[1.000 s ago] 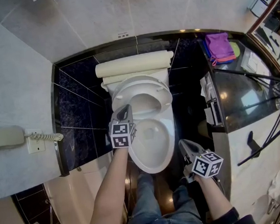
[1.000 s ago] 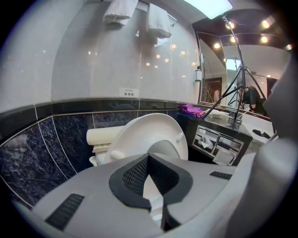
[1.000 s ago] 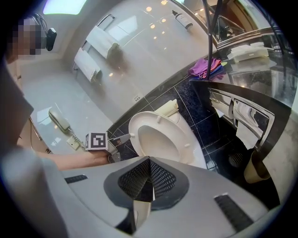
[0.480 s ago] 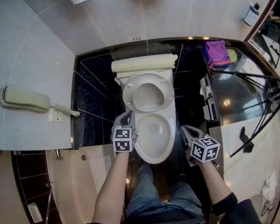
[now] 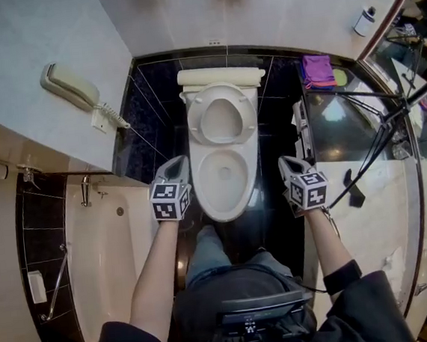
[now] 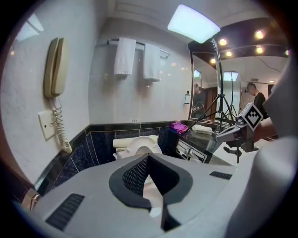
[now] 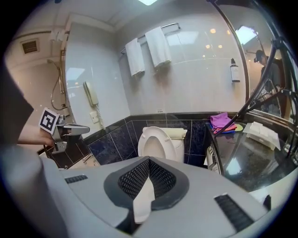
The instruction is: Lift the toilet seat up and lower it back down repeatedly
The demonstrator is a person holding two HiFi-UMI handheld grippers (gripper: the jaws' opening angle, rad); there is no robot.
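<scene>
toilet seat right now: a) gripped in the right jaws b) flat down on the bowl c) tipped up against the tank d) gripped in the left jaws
c: the toilet seat stands upright against the tank, with the left gripper and right gripper clear of it at either side

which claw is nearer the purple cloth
Right. The right claw is below the purple cloth in the head view; the left claw is beyond the toilet from it.

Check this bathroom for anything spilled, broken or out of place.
Nothing spilled or broken shows. The toilet seat stands raised, which fits the task. The only untidy things are a purple cloth crumpled on the dark counter and a tripod standing by it.
</scene>
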